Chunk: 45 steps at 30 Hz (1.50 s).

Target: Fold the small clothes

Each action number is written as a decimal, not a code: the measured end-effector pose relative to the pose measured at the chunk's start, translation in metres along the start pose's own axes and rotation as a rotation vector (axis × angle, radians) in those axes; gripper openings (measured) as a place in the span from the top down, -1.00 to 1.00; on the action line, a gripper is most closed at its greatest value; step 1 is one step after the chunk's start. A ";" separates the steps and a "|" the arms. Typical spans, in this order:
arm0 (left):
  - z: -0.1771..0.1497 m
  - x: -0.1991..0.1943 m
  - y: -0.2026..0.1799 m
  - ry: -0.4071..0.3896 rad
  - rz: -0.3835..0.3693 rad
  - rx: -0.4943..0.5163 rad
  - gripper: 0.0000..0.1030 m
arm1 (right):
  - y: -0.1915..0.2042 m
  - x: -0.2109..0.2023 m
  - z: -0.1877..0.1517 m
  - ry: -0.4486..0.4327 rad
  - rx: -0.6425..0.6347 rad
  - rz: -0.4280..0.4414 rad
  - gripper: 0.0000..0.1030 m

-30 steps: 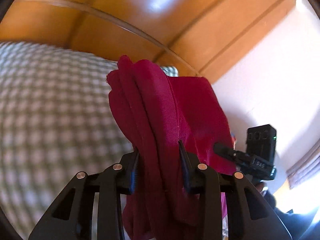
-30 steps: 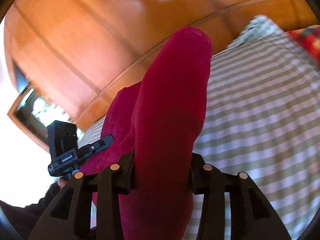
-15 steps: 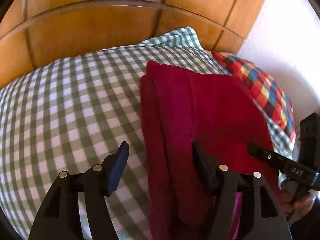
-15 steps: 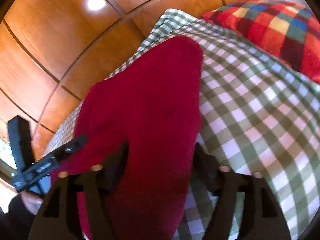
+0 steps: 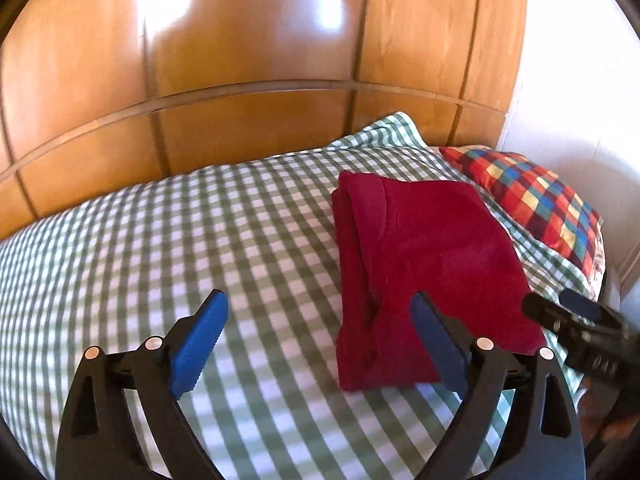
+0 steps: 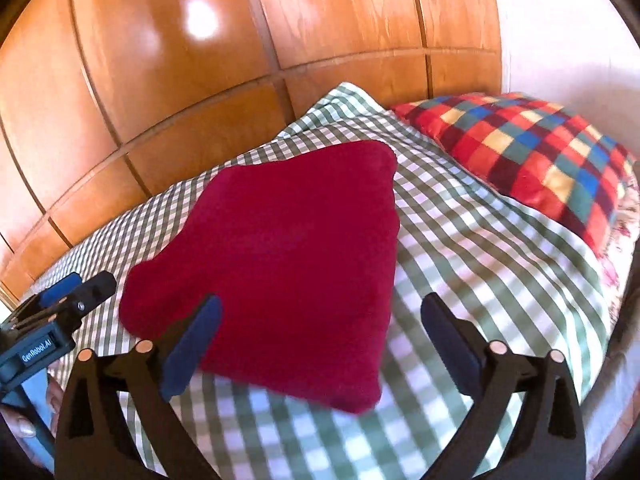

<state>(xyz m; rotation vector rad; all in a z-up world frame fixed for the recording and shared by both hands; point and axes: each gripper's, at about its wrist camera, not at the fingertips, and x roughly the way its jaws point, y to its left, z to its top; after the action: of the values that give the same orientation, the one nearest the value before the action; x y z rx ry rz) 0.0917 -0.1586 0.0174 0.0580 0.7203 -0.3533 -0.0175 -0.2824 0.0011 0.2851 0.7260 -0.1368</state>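
Note:
A dark red garment point(image 5: 424, 276) lies folded into a thick rectangle on the green-and-white checked bed cover point(image 5: 200, 248); it also shows in the right wrist view point(image 6: 288, 256). My left gripper point(image 5: 320, 340) is open and empty, hovering above the garment's near left edge. My right gripper point(image 6: 320, 340) is open and empty, above the garment's near right part. The right gripper's body shows at the left view's right edge point(image 5: 584, 332), and the left gripper's body shows at the right view's left edge point(image 6: 52, 320).
A multicoloured checked pillow point(image 6: 528, 152) lies at the right of the bed, also in the left wrist view point(image 5: 532, 204). A glossy wooden headboard point(image 5: 248, 60) rises behind the bed. A white wall point(image 5: 580, 80) stands at the right.
Both grippers held the red garment up a second ago. They lowered it onto the bed, opened and drew back; the garment now lies flat and free.

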 end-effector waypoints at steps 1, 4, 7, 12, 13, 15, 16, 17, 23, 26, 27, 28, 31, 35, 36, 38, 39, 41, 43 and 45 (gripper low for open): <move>-0.003 -0.006 0.001 -0.004 0.007 -0.012 -0.79 | 0.005 -0.001 -0.001 -0.004 -0.011 -0.010 -0.95; -0.014 -0.026 0.002 -0.043 0.047 -0.038 -0.89 | 0.019 -0.013 -0.011 -0.034 -0.041 -0.054 -0.95; -0.024 -0.043 0.001 -0.071 0.069 -0.032 -0.92 | 0.028 -0.021 -0.022 -0.038 -0.055 -0.085 -0.95; -0.035 -0.063 -0.002 -0.090 0.099 -0.014 -0.92 | 0.036 -0.032 -0.033 -0.047 -0.047 -0.130 -0.95; -0.036 -0.065 -0.003 -0.090 0.104 -0.012 -0.92 | 0.036 -0.033 -0.034 -0.049 -0.043 -0.134 -0.95; -0.039 -0.067 -0.004 -0.084 0.112 -0.010 -0.92 | 0.038 -0.038 -0.035 -0.057 -0.043 -0.146 -0.95; -0.040 -0.068 -0.004 -0.083 0.110 -0.010 -0.92 | 0.037 -0.038 -0.034 -0.063 -0.044 -0.152 -0.95; -0.041 -0.070 -0.005 -0.085 0.108 -0.010 -0.92 | 0.037 -0.039 -0.034 -0.067 -0.044 -0.156 -0.95; -0.043 -0.077 -0.009 -0.107 0.121 0.002 -0.92 | 0.037 -0.046 -0.034 -0.076 -0.043 -0.158 -0.95; -0.043 -0.078 -0.011 -0.106 0.129 0.003 -0.92 | 0.037 -0.048 -0.035 -0.076 -0.047 -0.157 -0.95; -0.043 -0.078 -0.011 -0.108 0.132 0.003 -0.92 | 0.038 -0.048 -0.035 -0.076 -0.048 -0.156 -0.95; -0.043 -0.079 -0.011 -0.109 0.132 0.003 -0.92 | 0.038 -0.049 -0.036 -0.077 -0.048 -0.156 -0.95; -0.043 -0.080 -0.012 -0.113 0.138 0.003 -0.92 | 0.039 -0.049 -0.036 -0.079 -0.047 -0.154 -0.95; -0.044 -0.080 -0.012 -0.111 0.135 0.000 -0.92 | 0.040 -0.050 -0.037 -0.078 -0.046 -0.154 -0.95; -0.044 -0.081 -0.012 -0.111 0.136 0.000 -0.92 | 0.040 -0.049 -0.037 -0.076 -0.046 -0.153 -0.95; -0.044 -0.081 -0.011 -0.111 0.138 0.001 -0.92 | 0.040 -0.048 -0.037 -0.072 -0.046 -0.151 -0.95; -0.044 -0.081 -0.011 -0.111 0.139 0.000 -0.92 | 0.041 -0.048 -0.037 -0.071 -0.047 -0.152 -0.95; -0.044 -0.081 -0.010 -0.112 0.140 -0.003 -0.92 | 0.041 -0.047 -0.038 -0.069 -0.048 -0.150 -0.95; -0.043 -0.082 -0.009 -0.114 0.142 -0.005 -0.92 | 0.041 -0.047 -0.038 -0.066 -0.049 -0.146 -0.95; -0.043 -0.083 -0.009 -0.117 0.143 -0.004 -0.92 | 0.041 -0.046 -0.038 -0.062 -0.049 -0.142 -0.95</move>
<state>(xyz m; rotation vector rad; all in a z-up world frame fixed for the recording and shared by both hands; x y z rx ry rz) 0.0037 -0.1345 0.0401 0.0841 0.5969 -0.2163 -0.0666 -0.2302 0.0135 0.1813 0.6865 -0.2615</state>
